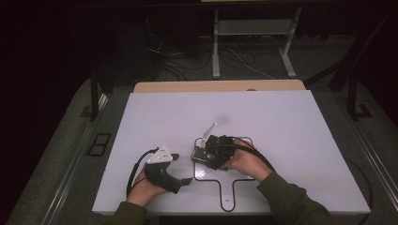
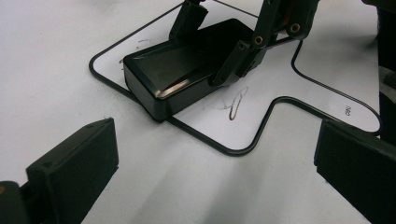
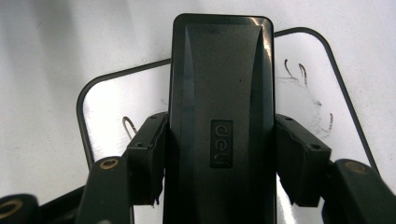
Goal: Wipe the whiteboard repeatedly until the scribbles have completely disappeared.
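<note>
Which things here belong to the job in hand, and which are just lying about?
In the job:
- black box, clamped by the right gripper
- black outline drawn on the table, under the box

Lying about:
- left gripper, open, resting aside
- desk frame beyond the table
- floor cables

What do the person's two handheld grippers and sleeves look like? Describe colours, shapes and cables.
Both are black. The left gripper carries a grey three-cornered plate on top and trails a black looping cable. Its fingers are flat rectangular blocks. The right gripper has brass-coloured pivot pins. The sleeves are dark olive green.
</note>
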`<state>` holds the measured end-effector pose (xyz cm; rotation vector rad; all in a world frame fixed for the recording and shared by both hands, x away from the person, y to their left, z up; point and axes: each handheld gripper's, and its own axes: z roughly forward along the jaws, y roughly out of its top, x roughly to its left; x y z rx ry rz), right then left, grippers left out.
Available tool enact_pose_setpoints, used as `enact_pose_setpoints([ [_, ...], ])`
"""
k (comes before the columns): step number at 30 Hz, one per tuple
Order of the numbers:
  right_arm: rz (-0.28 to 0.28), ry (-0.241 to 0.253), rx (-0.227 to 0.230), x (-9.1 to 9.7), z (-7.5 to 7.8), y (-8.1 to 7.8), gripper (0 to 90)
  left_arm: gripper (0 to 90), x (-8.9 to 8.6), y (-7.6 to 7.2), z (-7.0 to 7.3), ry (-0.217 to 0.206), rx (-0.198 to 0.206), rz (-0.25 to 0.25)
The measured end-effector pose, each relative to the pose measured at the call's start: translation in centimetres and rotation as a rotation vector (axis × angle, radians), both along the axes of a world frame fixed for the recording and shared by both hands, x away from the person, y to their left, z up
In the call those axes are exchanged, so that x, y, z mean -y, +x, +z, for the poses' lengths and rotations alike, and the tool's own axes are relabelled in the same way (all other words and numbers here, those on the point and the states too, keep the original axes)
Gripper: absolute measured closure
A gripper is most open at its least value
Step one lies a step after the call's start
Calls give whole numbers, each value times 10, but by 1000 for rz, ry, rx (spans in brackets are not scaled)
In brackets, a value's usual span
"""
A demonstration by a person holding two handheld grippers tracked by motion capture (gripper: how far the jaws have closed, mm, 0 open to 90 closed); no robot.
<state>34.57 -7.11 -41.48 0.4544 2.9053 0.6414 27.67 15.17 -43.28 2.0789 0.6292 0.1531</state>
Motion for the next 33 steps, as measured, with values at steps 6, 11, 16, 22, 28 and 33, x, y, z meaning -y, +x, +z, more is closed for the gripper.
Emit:
enact_pose_setpoints([
  [6, 48, -7, -5, -6, 0, -14, 390, 0, 0, 0, 0, 2, 5, -1],
  [11, 82, -8, -7, -8, 0, -24, 390, 0, 1, 0, 0, 3, 4, -2],
  [16, 32, -18, 8, -6, 1, -12, 390, 0, 1, 0, 0, 3, 4, -2],
  [22, 63, -36, 16, -9, 1, -16, 390, 0, 0, 1, 0, 4, 2, -1],
  [28, 81, -40, 9, -13, 2, -21, 390, 0, 1, -1, 0, 7, 4, -2],
  [33, 49, -43, 23, -14, 1, -12, 390, 0, 1, 0, -1, -2, 1, 3],
])
